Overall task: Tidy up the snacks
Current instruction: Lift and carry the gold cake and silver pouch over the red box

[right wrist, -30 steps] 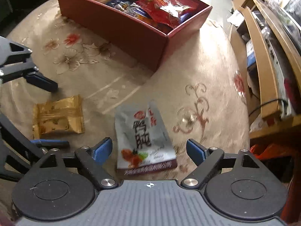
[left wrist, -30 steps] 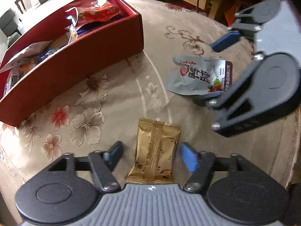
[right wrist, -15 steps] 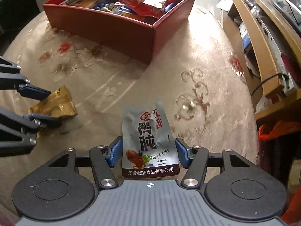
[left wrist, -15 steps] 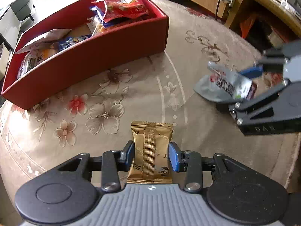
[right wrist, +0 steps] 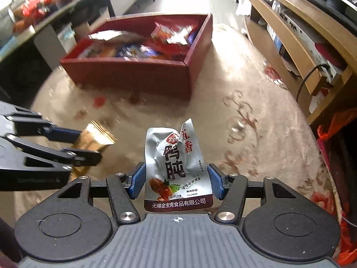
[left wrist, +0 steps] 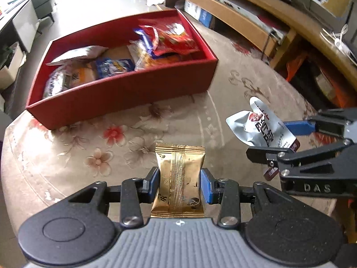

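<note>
My left gripper (left wrist: 179, 184) is shut on a gold snack packet (left wrist: 178, 178) and holds it above the flowered tablecloth; the packet also shows in the right wrist view (right wrist: 93, 139). My right gripper (right wrist: 176, 179) is shut on a silver snack pouch (right wrist: 176, 167) with black Chinese lettering, lifted off the table; the pouch also shows in the left wrist view (left wrist: 258, 127). A red box (left wrist: 125, 93) holding several snack bags stands ahead on the table; it also shows in the right wrist view (right wrist: 133, 73).
The round table carries a beige flowered cloth (left wrist: 111, 138). A wooden TV bench (right wrist: 296, 35) runs along the right, with a cable and red bags (right wrist: 334, 125) beside the table's edge. A grey cabinet (left wrist: 22, 22) stands far left.
Both grippers closed on their packets and lifted them off the table. Both views have risen and now look more toward the red box.
</note>
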`<state>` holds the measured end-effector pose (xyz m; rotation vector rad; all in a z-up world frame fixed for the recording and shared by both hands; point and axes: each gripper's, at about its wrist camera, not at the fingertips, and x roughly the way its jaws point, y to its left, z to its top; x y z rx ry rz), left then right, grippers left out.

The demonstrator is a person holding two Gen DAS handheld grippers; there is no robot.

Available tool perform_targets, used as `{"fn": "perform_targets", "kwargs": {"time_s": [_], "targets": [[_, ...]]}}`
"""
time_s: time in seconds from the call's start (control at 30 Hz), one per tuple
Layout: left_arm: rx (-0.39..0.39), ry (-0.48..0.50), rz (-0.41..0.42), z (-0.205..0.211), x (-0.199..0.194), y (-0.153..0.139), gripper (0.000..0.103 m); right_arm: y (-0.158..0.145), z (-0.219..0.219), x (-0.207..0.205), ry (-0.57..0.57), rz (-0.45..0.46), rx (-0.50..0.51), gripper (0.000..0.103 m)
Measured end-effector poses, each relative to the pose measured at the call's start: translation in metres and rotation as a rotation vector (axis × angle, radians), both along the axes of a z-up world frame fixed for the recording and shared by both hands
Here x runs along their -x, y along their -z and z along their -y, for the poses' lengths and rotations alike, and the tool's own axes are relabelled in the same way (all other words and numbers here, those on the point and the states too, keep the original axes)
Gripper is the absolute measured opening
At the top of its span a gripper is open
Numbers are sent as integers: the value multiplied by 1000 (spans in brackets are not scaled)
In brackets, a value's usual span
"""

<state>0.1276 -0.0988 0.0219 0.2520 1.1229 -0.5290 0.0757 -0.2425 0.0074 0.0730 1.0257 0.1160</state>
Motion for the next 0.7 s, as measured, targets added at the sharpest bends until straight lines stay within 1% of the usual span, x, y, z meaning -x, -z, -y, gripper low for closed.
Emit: {"fn": "perform_targets", "kwargs": {"time_s": [0.1,0.47,0.7], "targets": [[13,-30,13,-7,-5,-6,37,-9,-9,-4,4,32,-20,66],[32,-97,78,-19,-19,-24,37,-30,-24,-17,26,127,-59,66],[56,-135,110,-22,-36,-35,37,-39,-26,-31,43,172,-89,66]]}}
